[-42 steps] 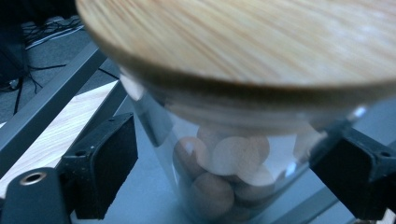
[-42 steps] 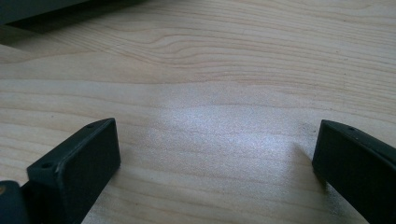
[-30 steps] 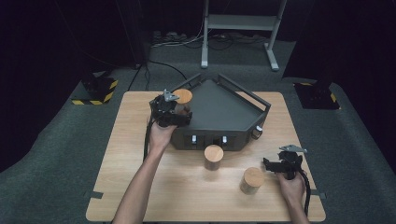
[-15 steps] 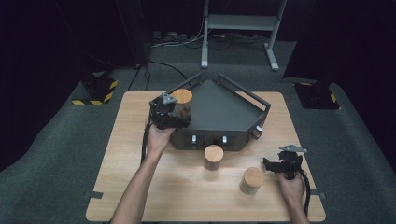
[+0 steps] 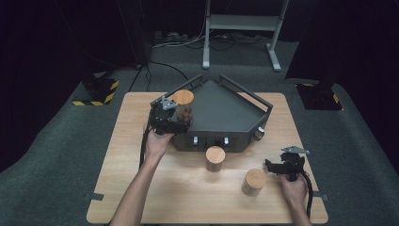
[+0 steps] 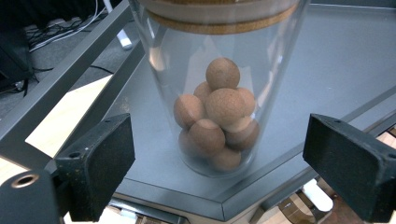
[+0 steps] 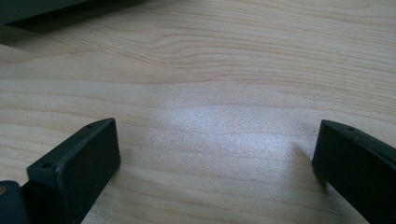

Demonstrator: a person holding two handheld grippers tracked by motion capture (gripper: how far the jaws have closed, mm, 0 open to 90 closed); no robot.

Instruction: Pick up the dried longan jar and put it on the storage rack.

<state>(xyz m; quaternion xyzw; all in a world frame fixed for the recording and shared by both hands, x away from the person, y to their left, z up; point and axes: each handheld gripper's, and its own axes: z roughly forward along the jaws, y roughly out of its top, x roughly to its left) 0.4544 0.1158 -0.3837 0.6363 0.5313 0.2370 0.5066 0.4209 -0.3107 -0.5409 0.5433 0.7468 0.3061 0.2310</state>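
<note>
A clear glass jar (image 6: 219, 70) with a cork lid holds several brown cork balls (image 6: 219, 105). It stands upright on the left corner of a dark grey tray (image 6: 336, 60). My left gripper (image 6: 219, 144) is open, with a pad on each side of the jar and a gap at both. From above, the jar (image 5: 182, 100) sits just beyond my left gripper (image 5: 175, 118) at the tray's (image 5: 226, 117) left edge. My right gripper (image 7: 217, 154) is open over bare wood, with nothing between its pads. In the high view my right gripper (image 5: 273, 166) rests low at the table's right front.
Two more cork-lidded jars stand on the wooden table (image 5: 131, 141): one (image 5: 215, 158) just in front of the tray, the other (image 5: 254, 181) left of my right gripper. Raised rails (image 5: 244, 93) run along the tray's far sides. A metal stand (image 5: 240, 21) is on the floor behind.
My left gripper has eased slightly back toward the person while the jar stays put on the tray. The right gripper has kept still.
</note>
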